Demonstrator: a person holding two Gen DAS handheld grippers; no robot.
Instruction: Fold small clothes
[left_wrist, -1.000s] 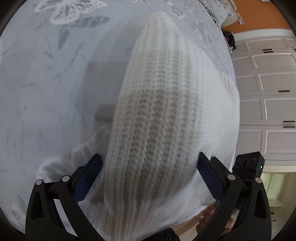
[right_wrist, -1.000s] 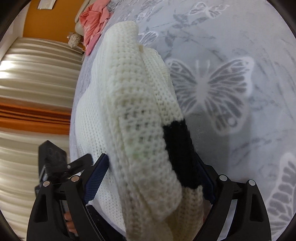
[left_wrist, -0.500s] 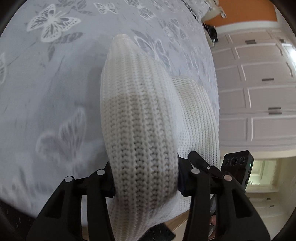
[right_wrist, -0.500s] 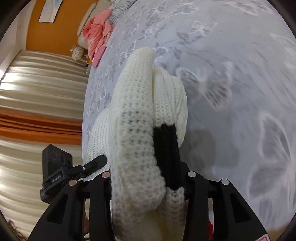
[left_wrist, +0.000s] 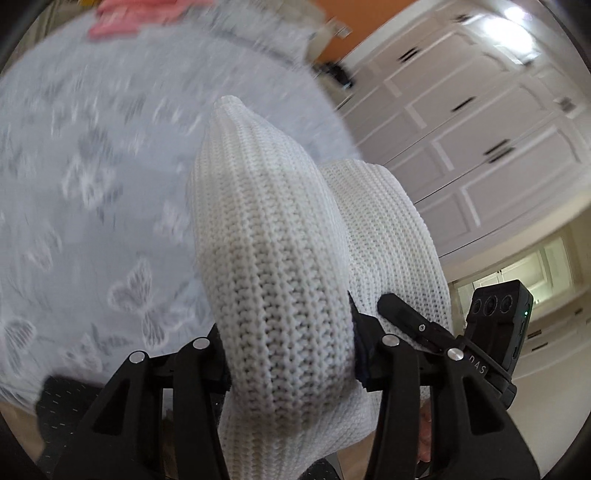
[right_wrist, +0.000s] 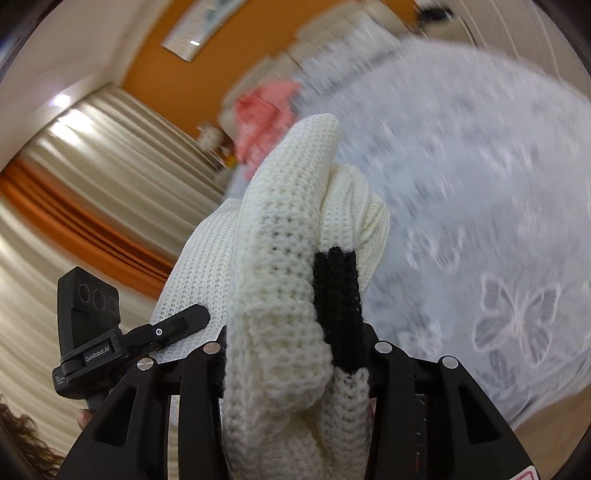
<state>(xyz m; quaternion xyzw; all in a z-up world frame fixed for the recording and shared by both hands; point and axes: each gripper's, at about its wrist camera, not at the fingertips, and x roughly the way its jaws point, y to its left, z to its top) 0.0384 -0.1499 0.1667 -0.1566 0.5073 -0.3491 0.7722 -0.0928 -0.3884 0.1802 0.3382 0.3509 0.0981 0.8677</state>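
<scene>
A white knitted garment (left_wrist: 273, 266) with a black band (right_wrist: 338, 295) is held up off the bed between both grippers. My left gripper (left_wrist: 290, 354) is shut on a thick fold of it. My right gripper (right_wrist: 295, 358) is shut on another bunched fold of the same garment (right_wrist: 280, 258), with the black band against its right finger. The fingertips of both are buried in the knit. Each view shows the other gripper beside the cloth: the right one in the left wrist view (left_wrist: 491, 332), the left one in the right wrist view (right_wrist: 110, 332).
A bed with a grey butterfly-print cover (left_wrist: 92, 184) lies below and behind, also seen in the right wrist view (right_wrist: 480, 221). A pink garment (right_wrist: 266, 114) lies at its far end. White cupboards (left_wrist: 480, 129) stand at the right, curtains (right_wrist: 92, 184) at the left.
Both grippers closed on the white garment and lifted it off the bed. The views have tilted up and swung, with motion blur now.
</scene>
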